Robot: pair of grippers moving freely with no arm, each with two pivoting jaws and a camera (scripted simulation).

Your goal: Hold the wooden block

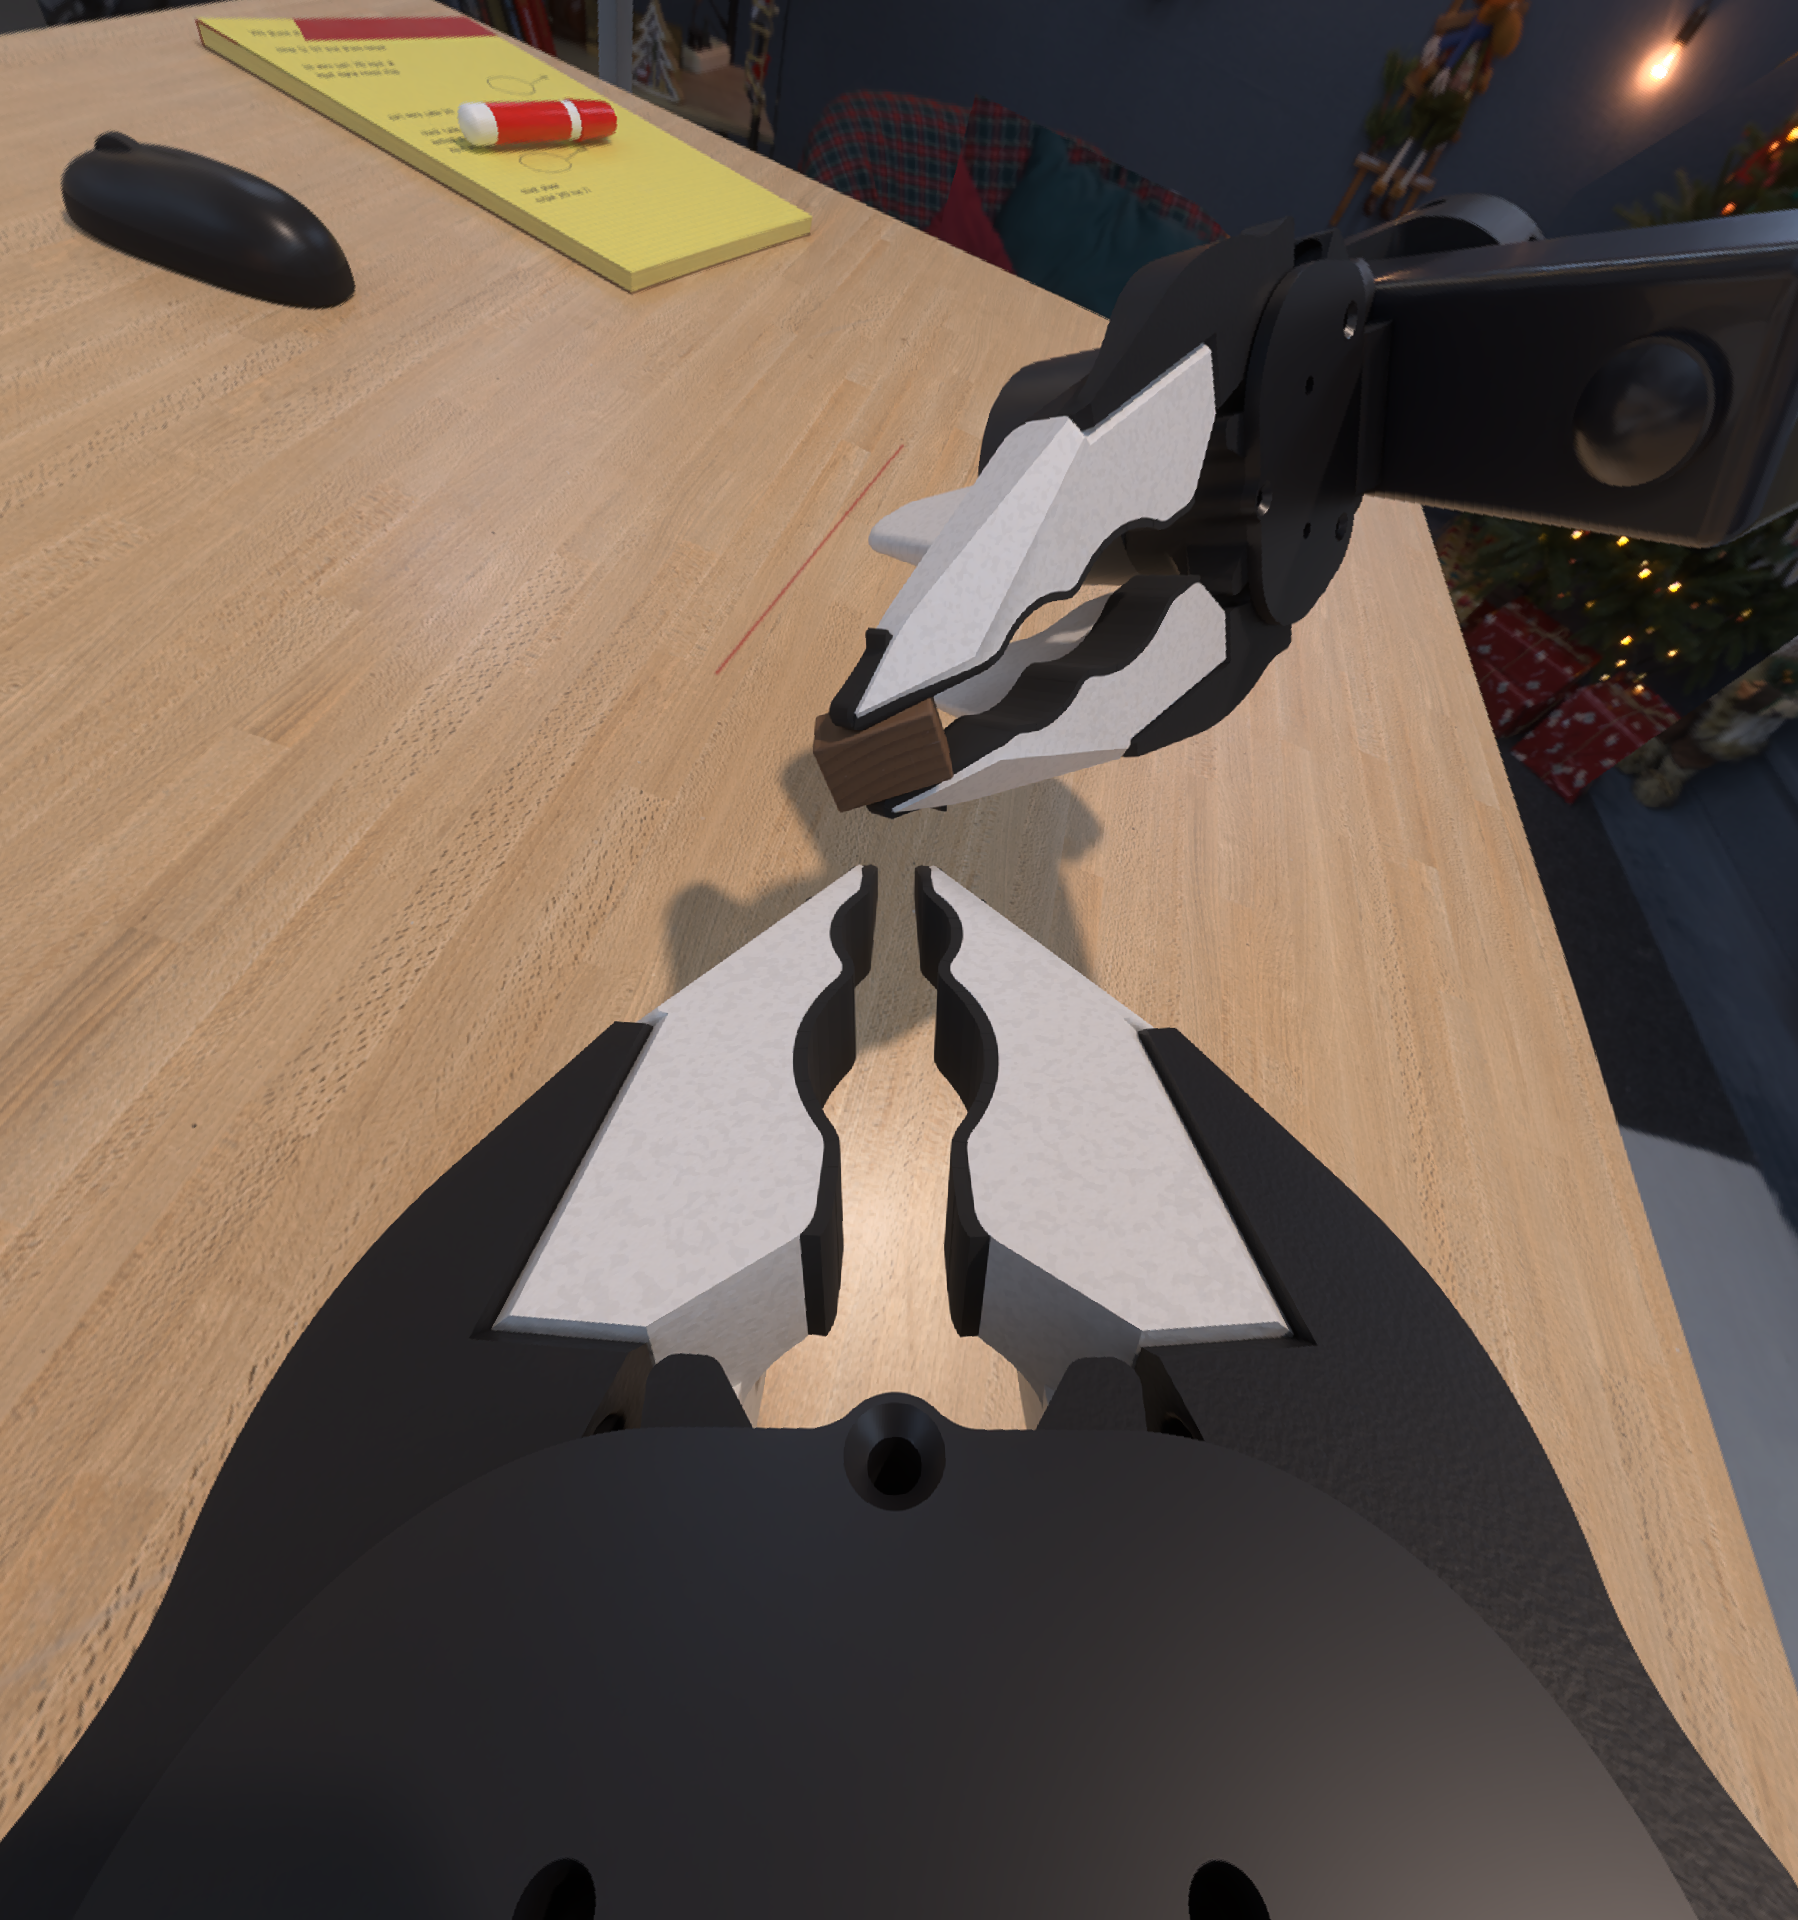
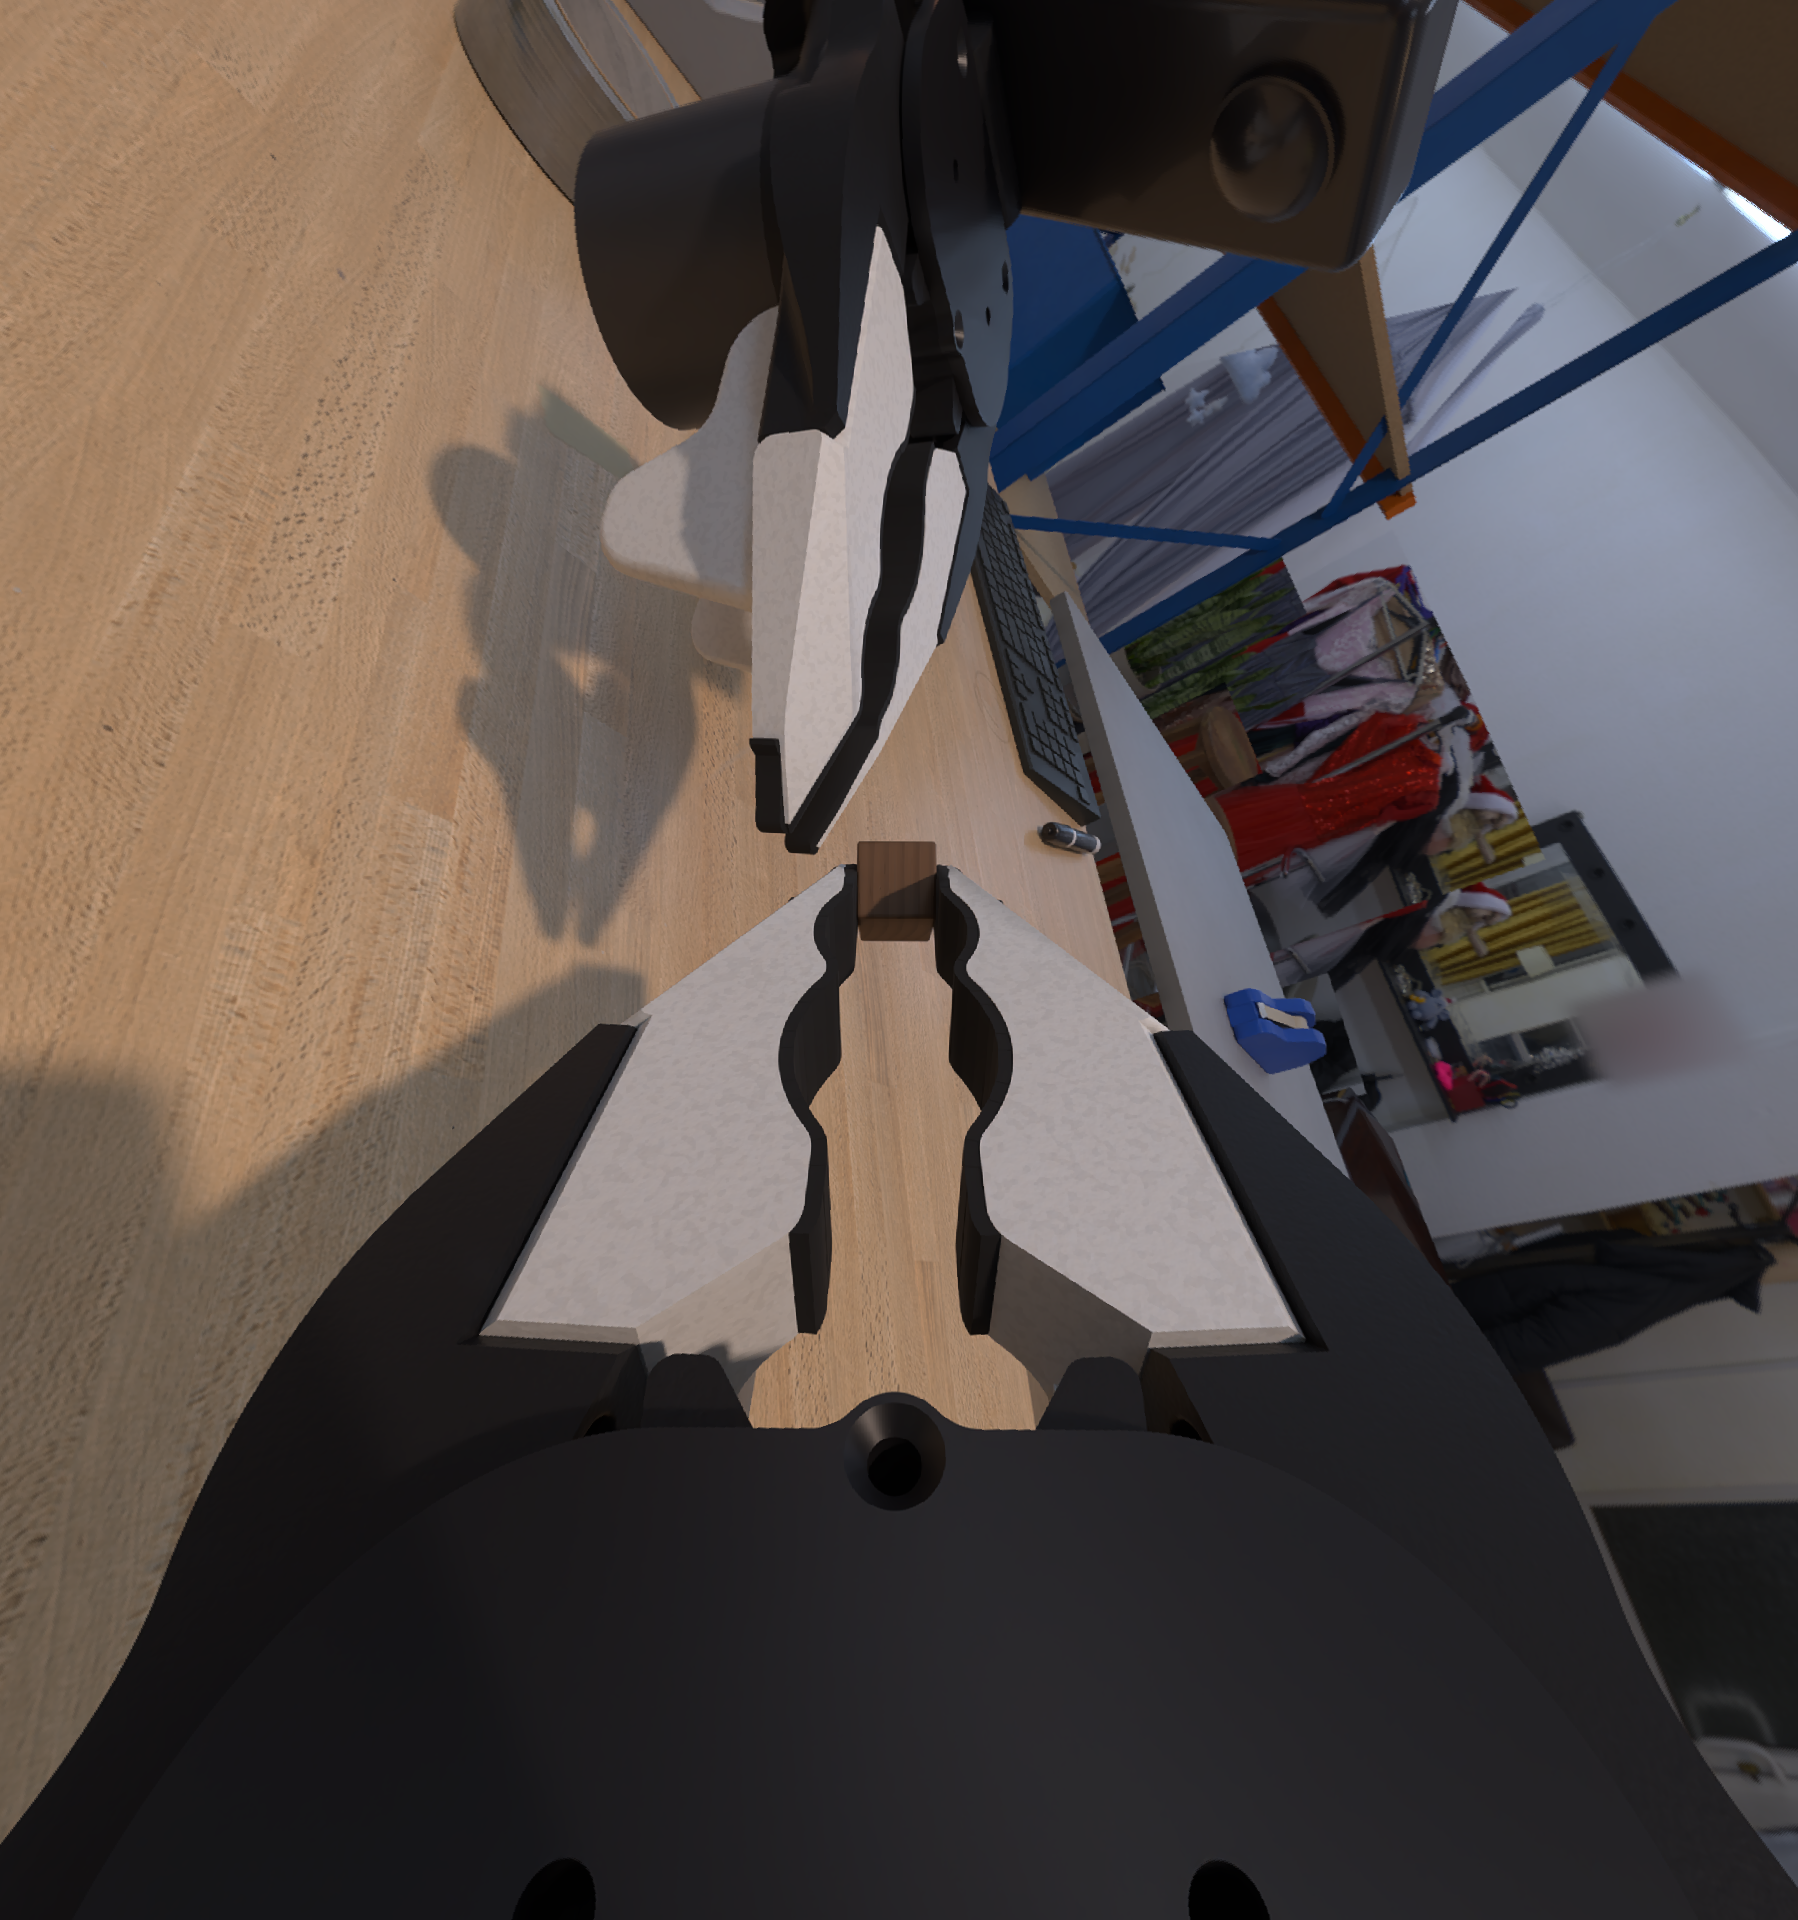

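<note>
The wooden block (image 1: 890,767) is a small dark brown cube. My right gripper (image 1: 872,756) is shut on it at the fingertips, low over the wooden table (image 1: 459,727). In the right wrist view the block (image 2: 895,888) sits clamped between my right gripper's (image 2: 896,883) two tips. My left gripper (image 1: 895,875) is empty, its jaws almost together, pointing at the block from just short of it. It also shows in the right wrist view (image 2: 786,828), coming in from above, its tips just beside the block.
A black mouse (image 1: 204,223) and a yellow notepad (image 1: 583,197) with a red and white cylinder (image 1: 536,122) lie far left. A white object (image 2: 682,520) stands behind the grippers. A keyboard (image 2: 1035,675) and a blue sharpener (image 2: 1274,1029) lie by the table's edge.
</note>
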